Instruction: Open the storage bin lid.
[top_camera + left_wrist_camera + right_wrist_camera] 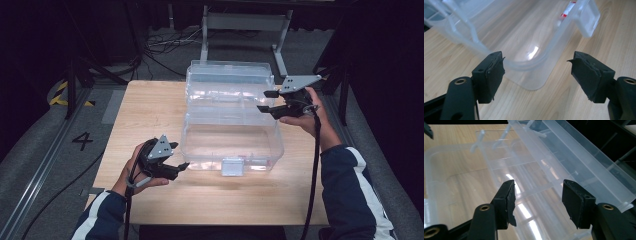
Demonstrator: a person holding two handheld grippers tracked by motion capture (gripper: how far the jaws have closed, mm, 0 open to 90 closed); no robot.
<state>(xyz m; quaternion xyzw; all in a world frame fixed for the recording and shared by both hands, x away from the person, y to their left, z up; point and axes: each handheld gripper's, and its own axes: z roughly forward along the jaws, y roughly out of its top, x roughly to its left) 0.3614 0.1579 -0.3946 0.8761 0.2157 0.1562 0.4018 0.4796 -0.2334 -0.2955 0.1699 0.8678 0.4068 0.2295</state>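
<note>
A clear plastic box (189, 145) stands on the wooden table (150, 105), its lid (227, 80) swung up and leaning back. A front latch (232, 166) hangs at its near wall. My left gripper (181, 167) is open at the box's front left corner, which lies between the jaws without touching them (537, 72); the box corner rim (529, 65) and latch (587, 18) show beyond. My right gripper (263, 101) is open at the box's right side near the hinge. Its jaws (538, 200) face the raised lid (574, 160) and the box interior (454, 185).
A small red and white label (567, 11) sticks to the box's front wall. Behind the table are a grey metal frame (245, 22) and cables (165, 45) on the floor. A "4" mark (82, 141) lies on the floor at left.
</note>
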